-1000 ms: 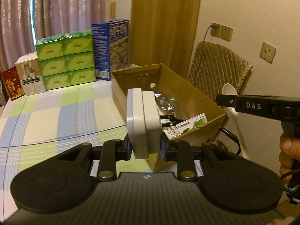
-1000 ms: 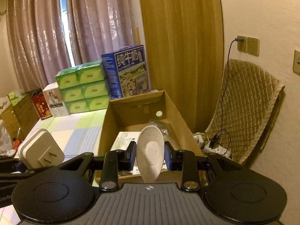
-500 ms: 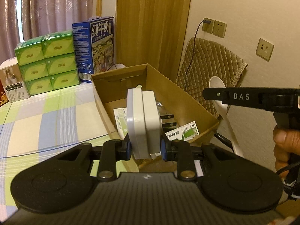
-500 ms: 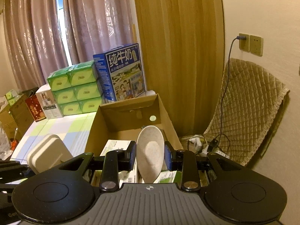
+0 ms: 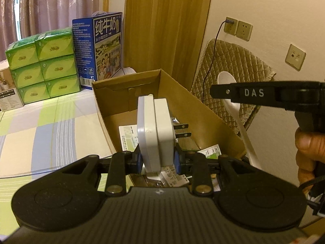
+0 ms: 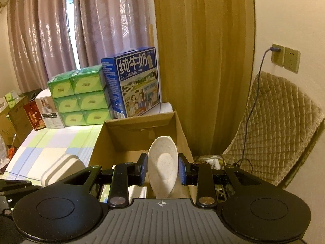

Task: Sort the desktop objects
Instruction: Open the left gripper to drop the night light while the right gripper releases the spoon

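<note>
My left gripper [image 5: 156, 159] is shut on a white plug adapter [image 5: 155, 130], its two prongs pointing right, held above the near end of an open cardboard box [image 5: 182, 99]. My right gripper [image 6: 162, 170] is shut on a white speckled spoon [image 6: 162, 162], bowl up, over the same box [image 6: 140, 136]. In the left wrist view the right gripper's arm [image 5: 264, 95] marked DAS crosses at the right with the spoon [image 5: 233, 103] behind it. The adapter shows at the left of the right wrist view [image 6: 61, 168]. Paper leaflets [image 5: 128, 136] lie in the box.
A blue milk carton [image 6: 134, 83] and stacked green tissue packs [image 6: 81, 97] stand behind the box on a checked tablecloth [image 5: 50, 130]. A quilted chair [image 6: 274, 122] with a cable stands right of the box by the wall. Curtains hang behind.
Both grippers have moved forward and over the cardboard box, which now looms larger and more central. Each still holds its object.
</note>
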{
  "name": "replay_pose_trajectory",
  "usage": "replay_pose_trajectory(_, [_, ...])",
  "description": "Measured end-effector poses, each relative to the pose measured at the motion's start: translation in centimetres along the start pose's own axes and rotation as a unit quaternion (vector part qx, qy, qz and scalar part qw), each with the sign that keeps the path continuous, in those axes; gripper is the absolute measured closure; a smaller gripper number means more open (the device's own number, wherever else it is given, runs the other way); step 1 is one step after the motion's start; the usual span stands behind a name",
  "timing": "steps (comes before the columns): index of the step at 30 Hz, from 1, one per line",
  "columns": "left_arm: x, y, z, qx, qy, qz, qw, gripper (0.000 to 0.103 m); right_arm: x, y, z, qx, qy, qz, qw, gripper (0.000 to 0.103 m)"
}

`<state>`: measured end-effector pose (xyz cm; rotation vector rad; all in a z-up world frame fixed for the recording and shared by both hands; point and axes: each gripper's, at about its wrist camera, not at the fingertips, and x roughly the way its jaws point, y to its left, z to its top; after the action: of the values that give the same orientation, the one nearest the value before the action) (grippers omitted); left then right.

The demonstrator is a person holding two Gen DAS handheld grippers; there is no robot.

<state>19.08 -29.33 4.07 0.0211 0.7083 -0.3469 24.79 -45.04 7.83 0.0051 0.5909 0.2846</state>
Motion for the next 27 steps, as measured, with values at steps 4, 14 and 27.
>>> replay_pose_trajectory(4, [1.0, 0.4, 0.6, -0.004, 0.003, -0.002, 1.0, 0.079, 1.2, -0.1, 0.8, -0.002, 0.001, 0.0, 1.0, 0.075])
replay_pose_trajectory(14, [3.6, 1.4, 2.0, -0.015, 0.007, -0.014, 0.9998, 0.073, 3.6, -0.2, 1.9, -0.009, 0.006, -0.004, 1.0, 0.075])
replay_pose_trajectory(27, [3.3, 3.7, 1.1, -0.028, 0.01, 0.006, 0.9996, 0.061, 5.1, 0.0, 1.6, -0.008, 0.021, 0.0, 1.0, 0.075])
